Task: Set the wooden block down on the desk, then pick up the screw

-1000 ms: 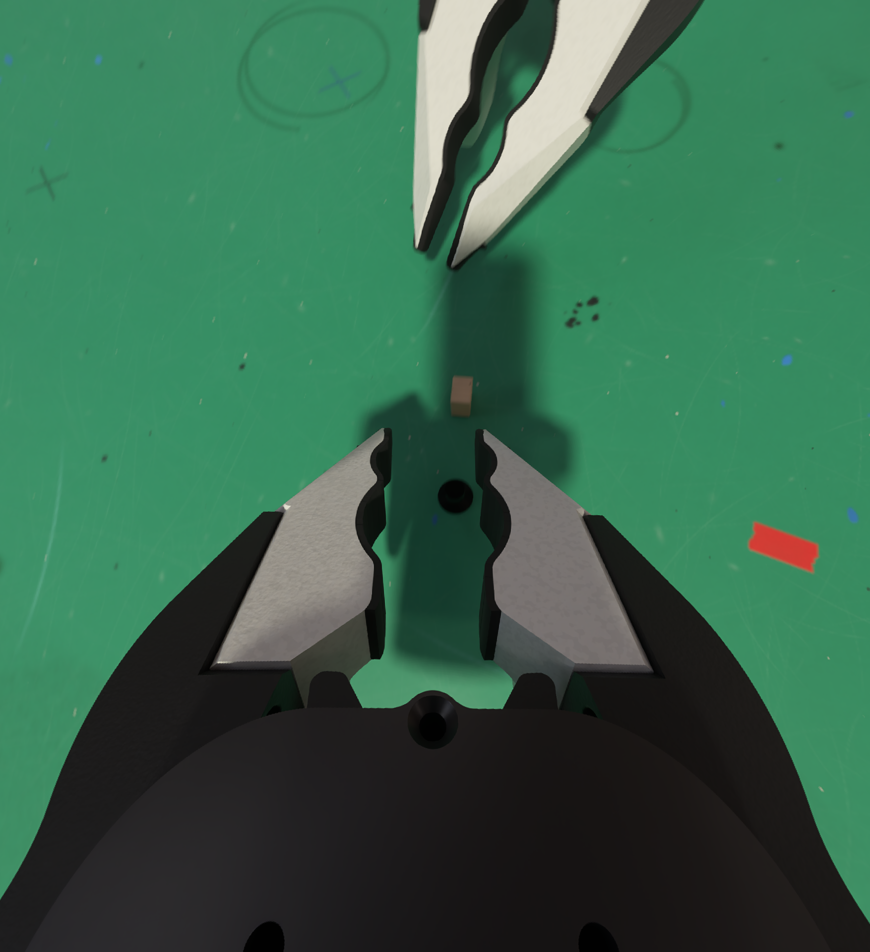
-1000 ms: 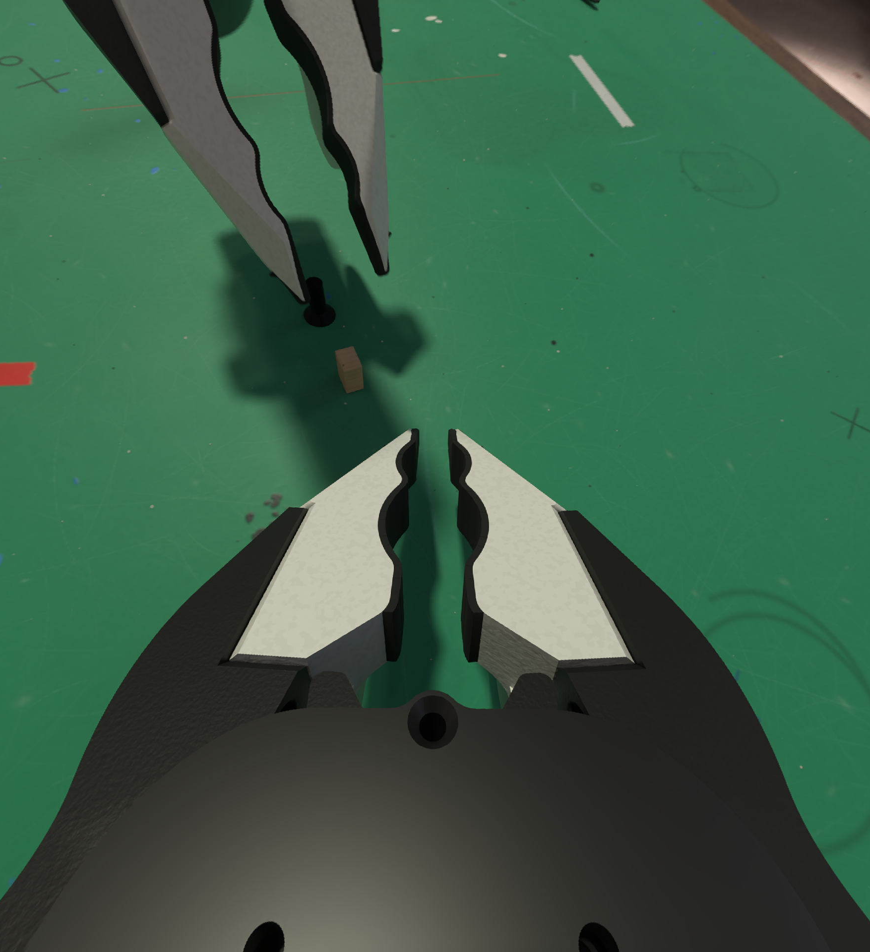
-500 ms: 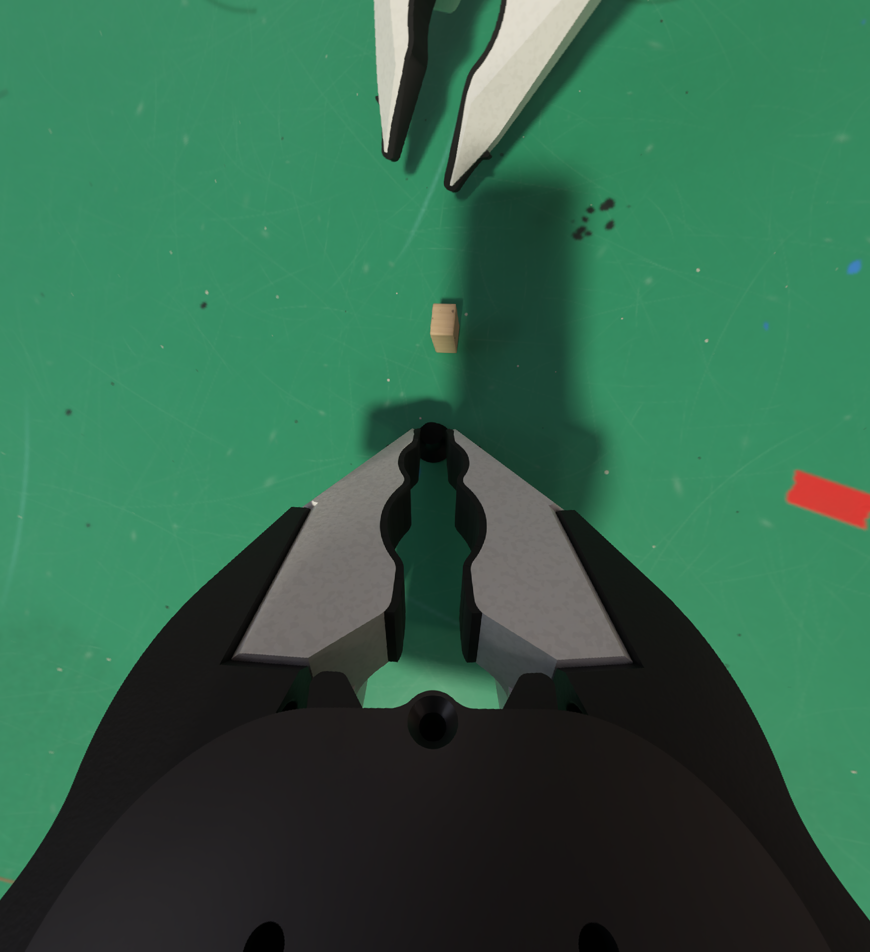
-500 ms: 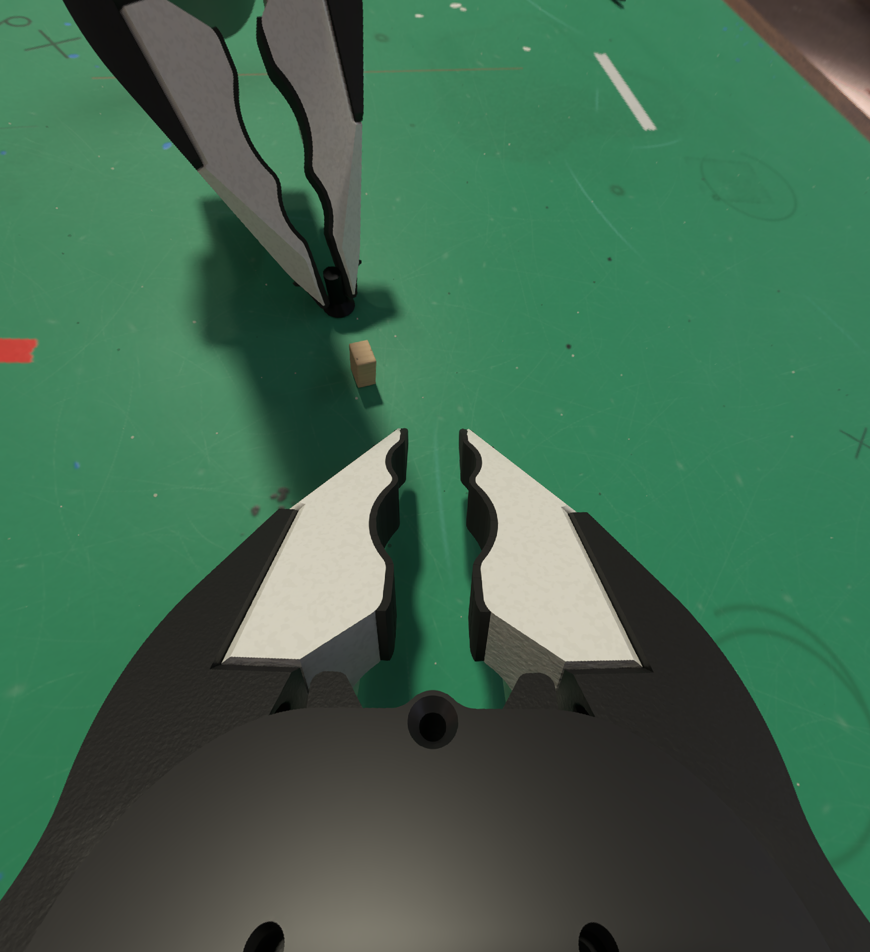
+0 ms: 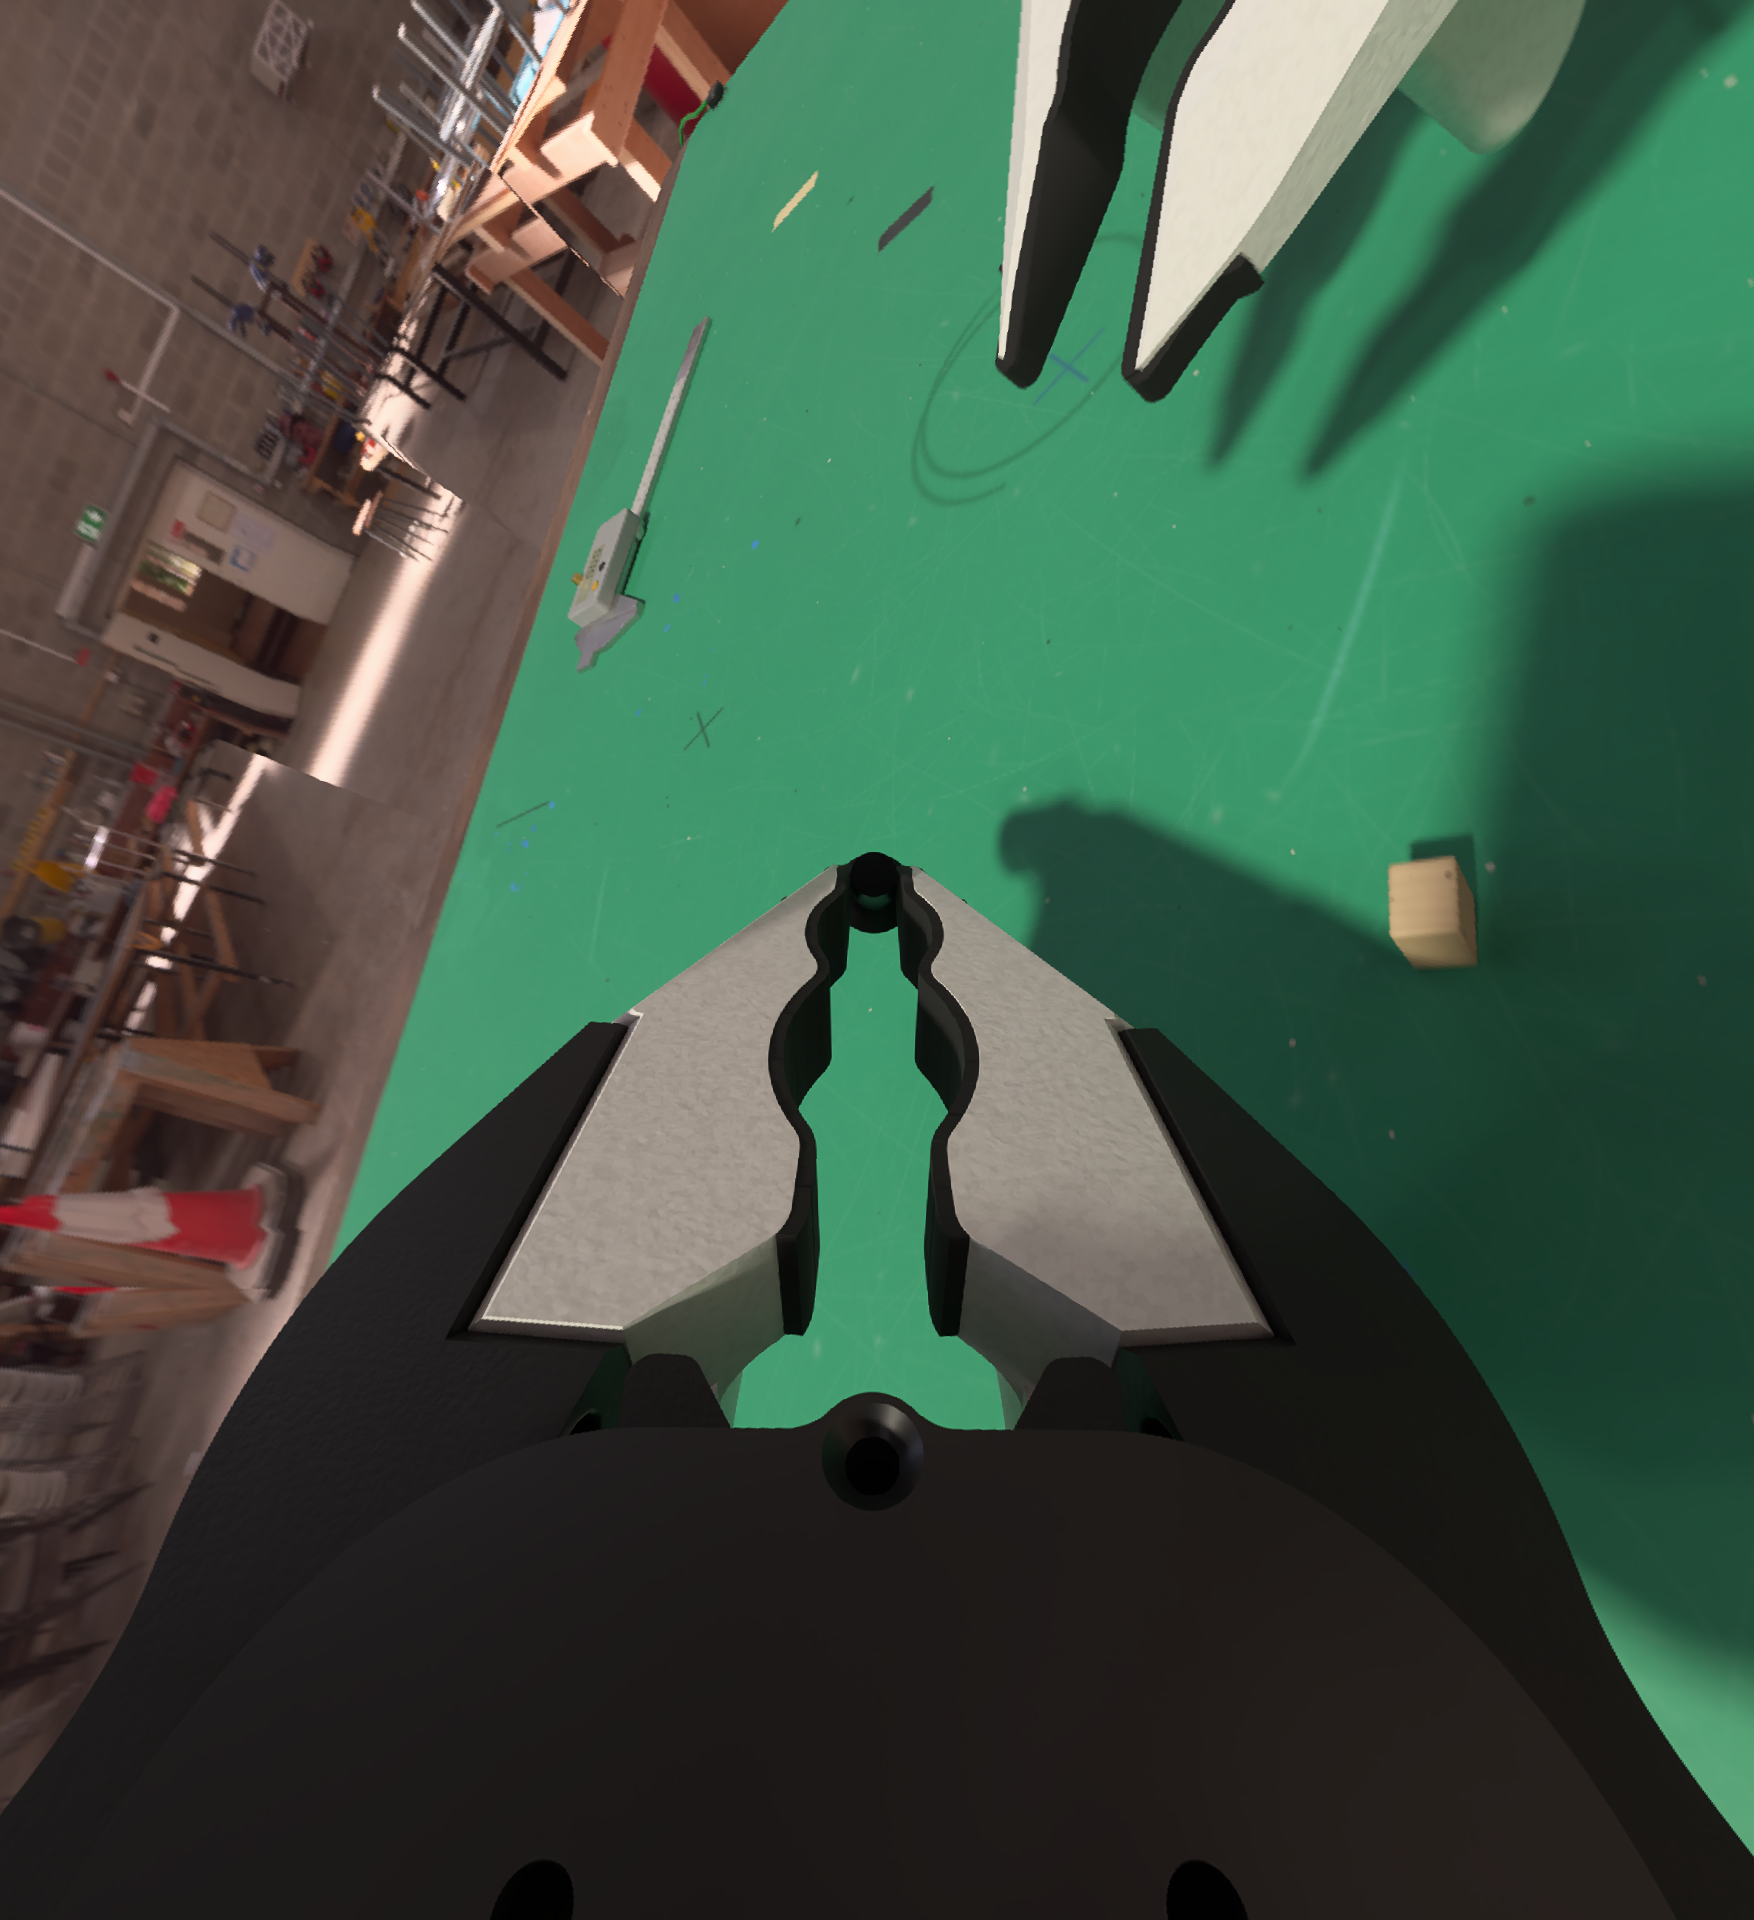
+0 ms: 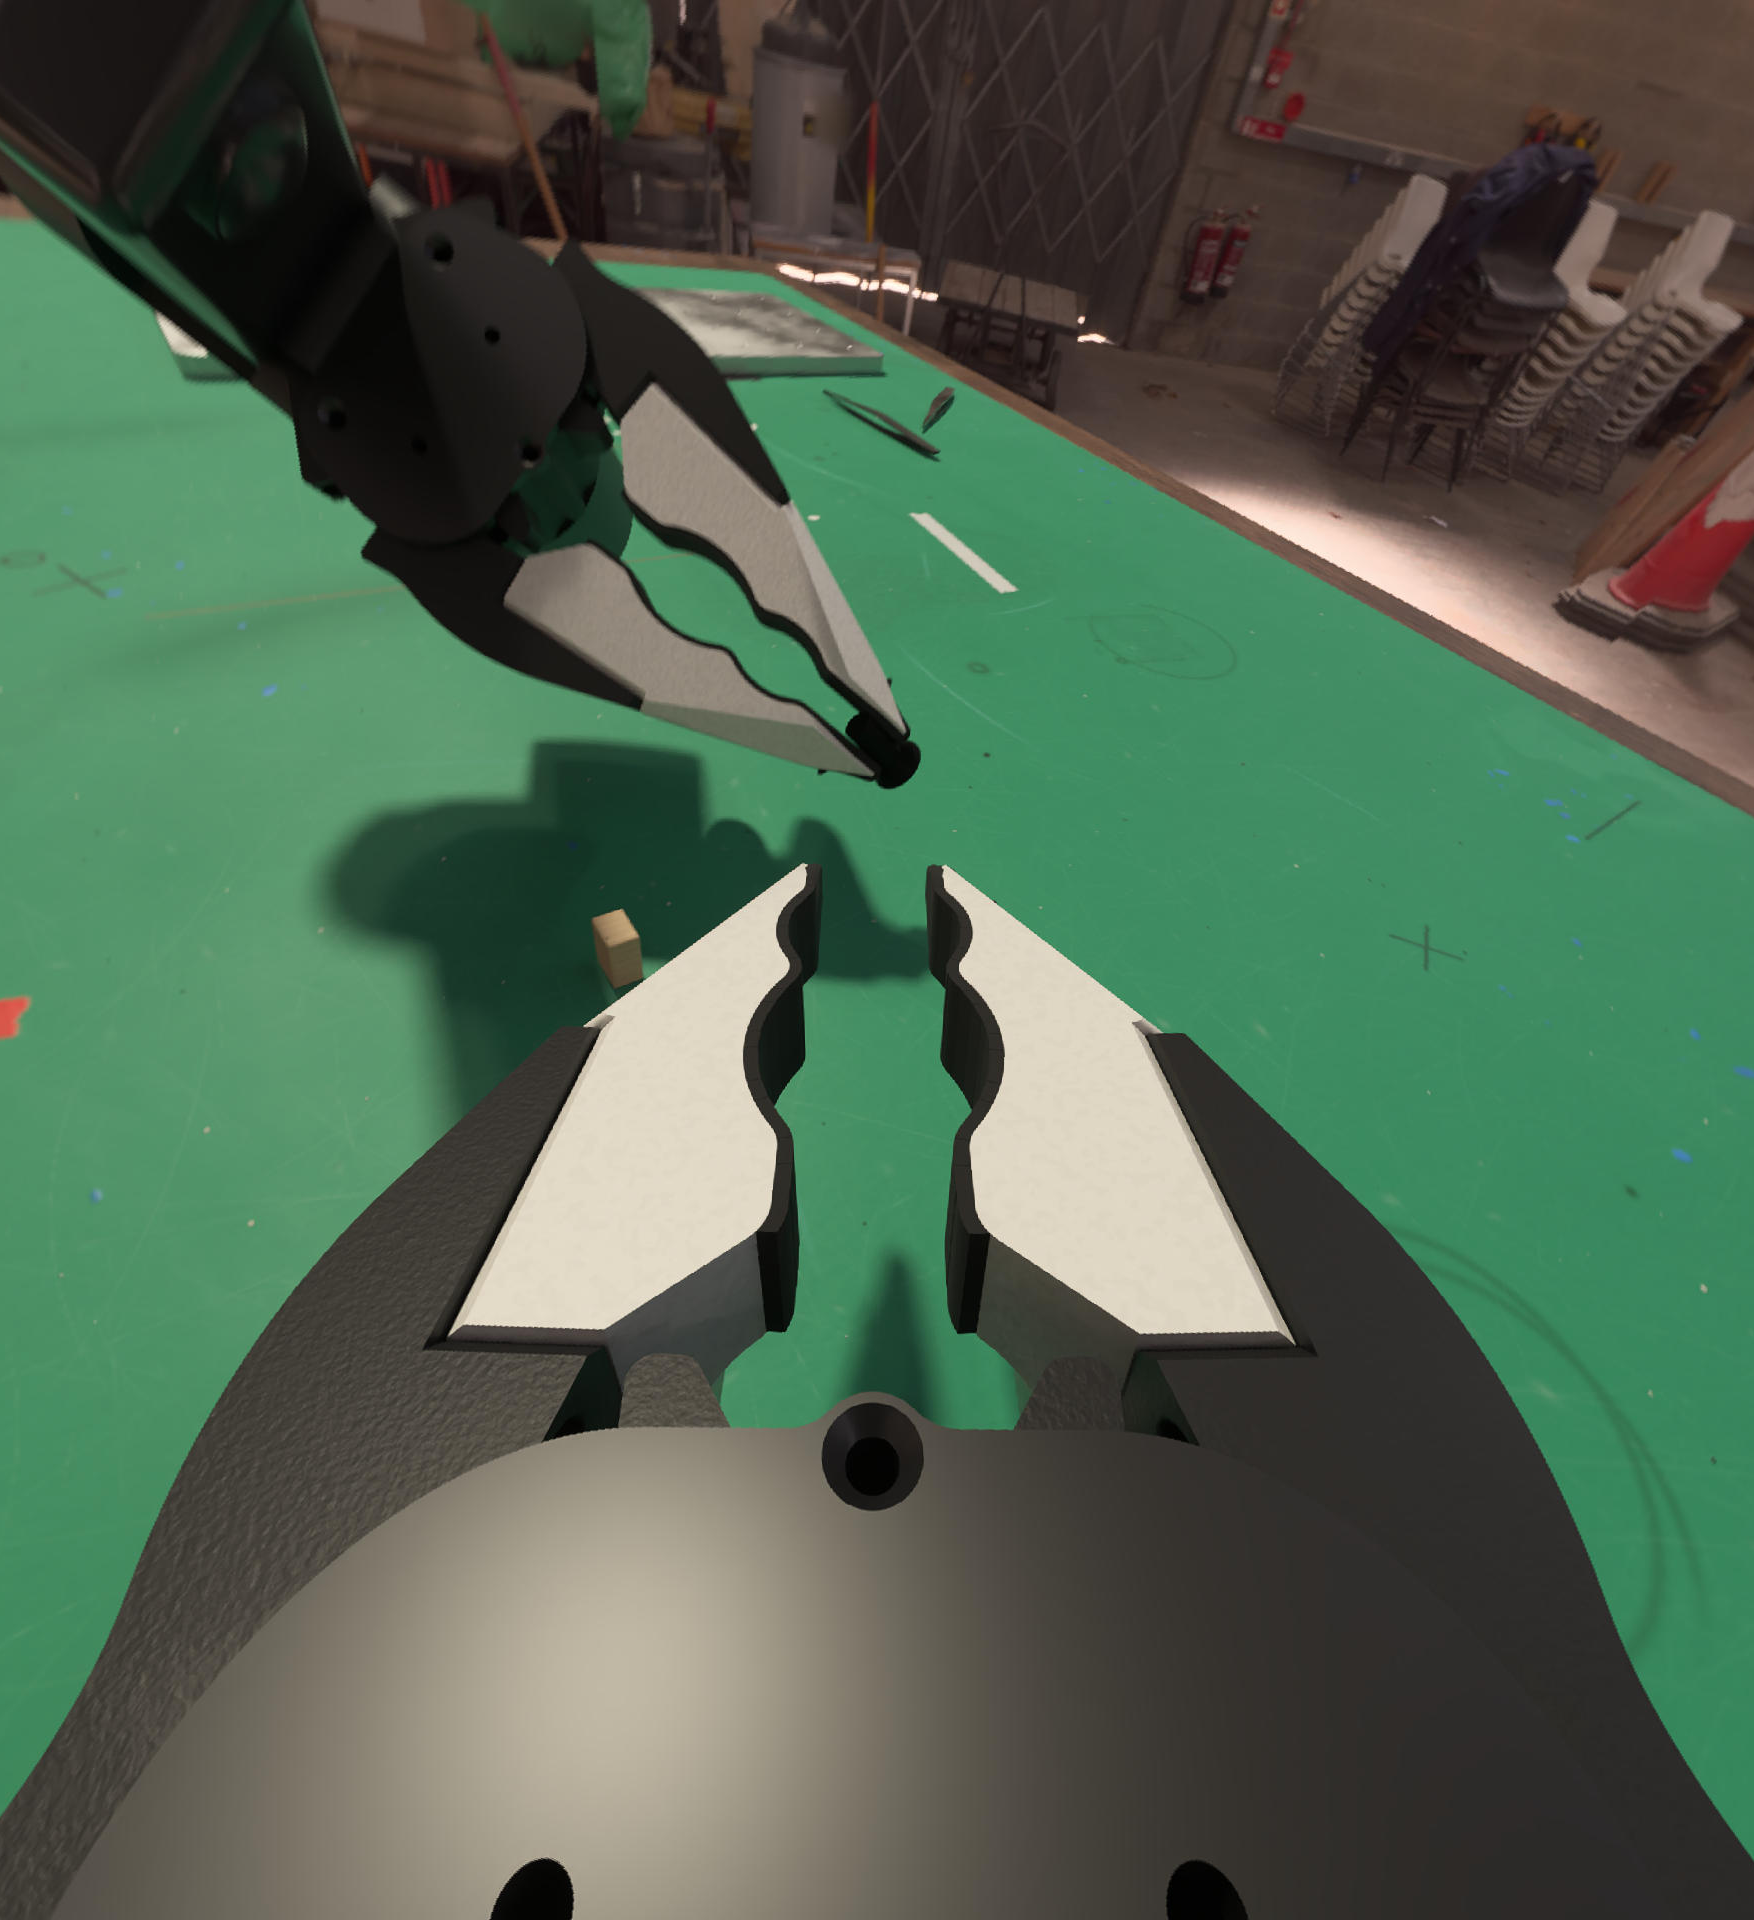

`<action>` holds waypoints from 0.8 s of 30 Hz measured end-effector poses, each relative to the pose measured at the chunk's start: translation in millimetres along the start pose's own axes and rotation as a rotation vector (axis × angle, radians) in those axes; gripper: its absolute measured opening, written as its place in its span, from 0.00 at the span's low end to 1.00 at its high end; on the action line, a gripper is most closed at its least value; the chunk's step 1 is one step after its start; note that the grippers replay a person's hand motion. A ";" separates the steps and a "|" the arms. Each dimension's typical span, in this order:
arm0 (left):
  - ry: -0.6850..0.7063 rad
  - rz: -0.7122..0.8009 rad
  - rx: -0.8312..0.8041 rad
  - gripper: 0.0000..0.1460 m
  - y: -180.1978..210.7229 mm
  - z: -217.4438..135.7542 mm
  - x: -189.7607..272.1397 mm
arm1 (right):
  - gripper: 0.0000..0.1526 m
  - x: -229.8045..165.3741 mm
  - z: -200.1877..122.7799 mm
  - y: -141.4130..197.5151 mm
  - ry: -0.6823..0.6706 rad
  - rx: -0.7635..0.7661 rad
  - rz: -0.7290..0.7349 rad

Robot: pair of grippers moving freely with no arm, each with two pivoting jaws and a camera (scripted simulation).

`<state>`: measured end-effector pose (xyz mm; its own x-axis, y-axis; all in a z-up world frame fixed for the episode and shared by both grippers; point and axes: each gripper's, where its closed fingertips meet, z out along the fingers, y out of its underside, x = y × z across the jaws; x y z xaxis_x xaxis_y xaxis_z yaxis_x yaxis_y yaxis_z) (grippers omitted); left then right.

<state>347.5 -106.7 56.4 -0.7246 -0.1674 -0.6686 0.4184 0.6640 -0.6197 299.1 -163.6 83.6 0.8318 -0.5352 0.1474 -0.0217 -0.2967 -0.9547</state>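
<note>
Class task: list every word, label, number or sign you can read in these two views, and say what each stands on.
Nothing here can be read.
Green sign on the far wall: too small.
Papers by the doorway: blurred.
Red signs on the brick wall: too small.
Desk: only a pen cross and similar marks, no words.
Wooden block and screw: no writing.

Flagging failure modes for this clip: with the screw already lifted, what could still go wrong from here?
1. The left gripper pinches the black screw only at its very fingertips, so it may slip out or twist.
2. If it drops, it could roll on the green desk or hit the wooden block below.
3. The open right gripper sits close beneath and could bump the left one.
</note>
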 end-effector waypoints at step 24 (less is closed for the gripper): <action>0.047 -0.328 0.004 0.05 25.5 1.6 -25.6 | 0.17 55.0 15.5 -8.1 0.062 -0.333 -0.075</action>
<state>377.6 -86.7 57.0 -0.8456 -0.3375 -0.4136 0.1611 0.5773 -0.8005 353.6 -178.4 95.4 0.8028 -0.5460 0.2395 -0.1500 -0.5736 -0.8053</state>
